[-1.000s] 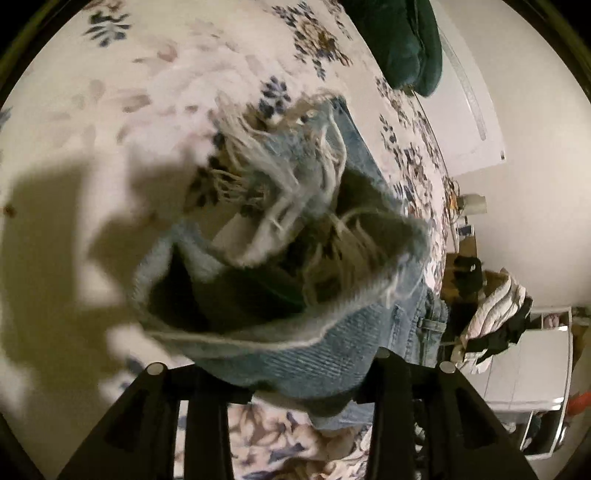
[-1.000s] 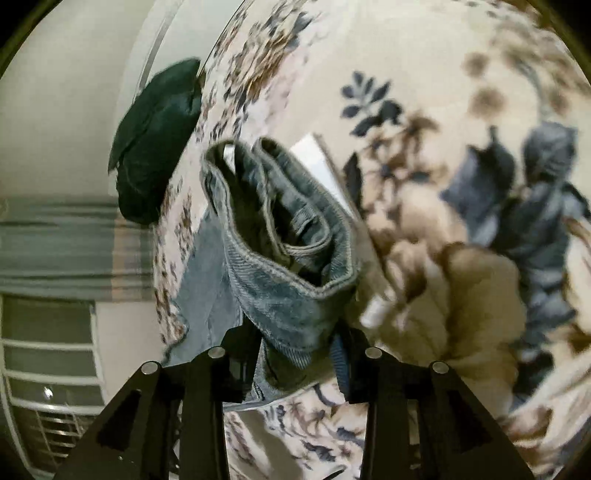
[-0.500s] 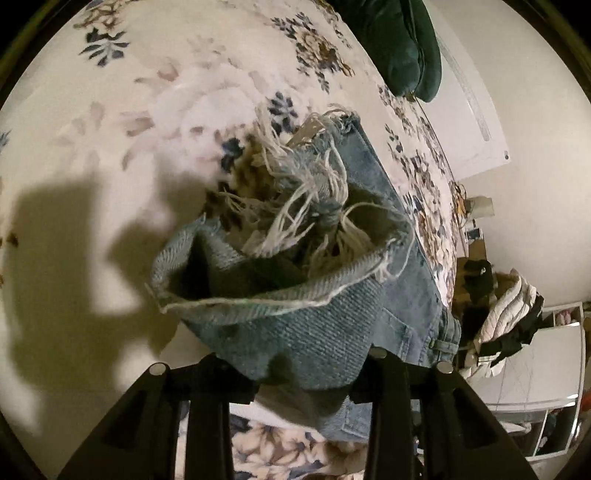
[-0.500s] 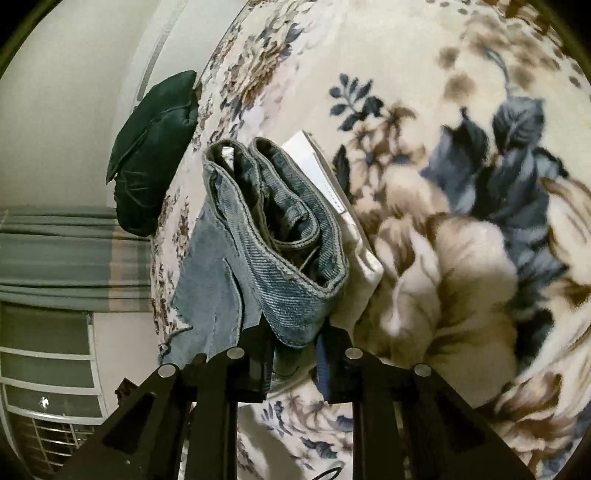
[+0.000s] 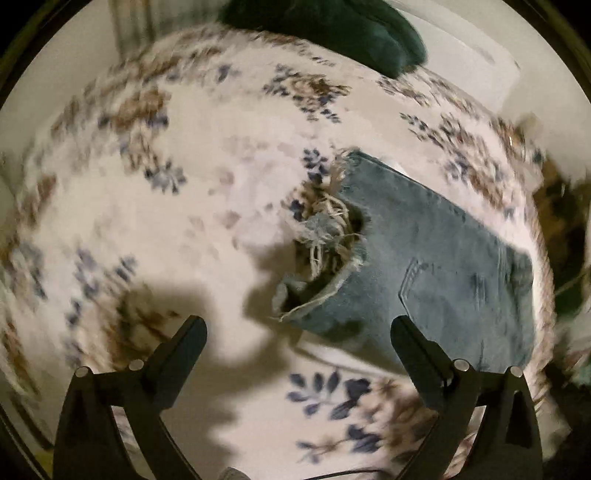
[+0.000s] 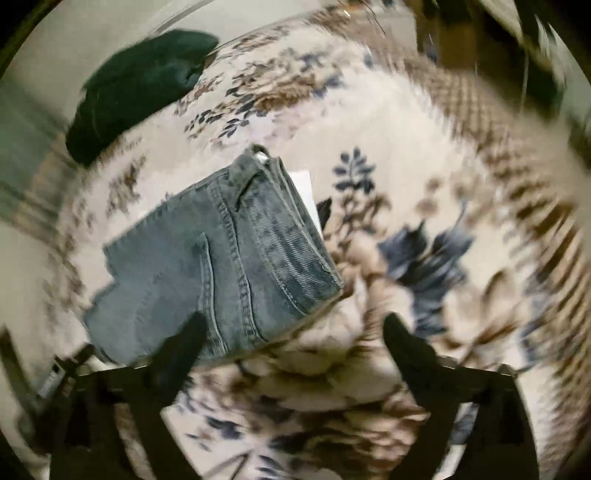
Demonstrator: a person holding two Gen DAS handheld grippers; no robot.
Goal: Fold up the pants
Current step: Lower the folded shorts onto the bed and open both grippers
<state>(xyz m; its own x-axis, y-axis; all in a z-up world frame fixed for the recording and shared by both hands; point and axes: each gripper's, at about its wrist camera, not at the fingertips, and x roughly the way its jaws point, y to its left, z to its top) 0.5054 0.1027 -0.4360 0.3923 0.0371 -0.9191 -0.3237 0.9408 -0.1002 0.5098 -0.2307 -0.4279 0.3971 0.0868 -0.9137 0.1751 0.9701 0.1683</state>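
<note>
The blue denim pants (image 5: 436, 258) lie folded flat on the floral blanket (image 5: 147, 221), frayed hems (image 5: 328, 229) facing my left gripper. My left gripper (image 5: 298, 328) is open and empty, held just short of the frayed end. In the right wrist view the pants (image 6: 221, 258) show their waistband end (image 6: 288, 229) stacked in layers. My right gripper (image 6: 291, 325) is open and empty, just above the pants' near corner. Both views are motion-blurred.
A dark green pillow (image 5: 332, 29) lies at the far end of the bed, also in the right wrist view (image 6: 136, 85). A white sheet edge (image 6: 306, 184) pokes out under the pants. Dark clutter (image 5: 561, 229) stands past the bed's right edge.
Both grippers have let go of the pants and opened wide. Both have pulled back and away, and the pants now lie flat on the blanket.
</note>
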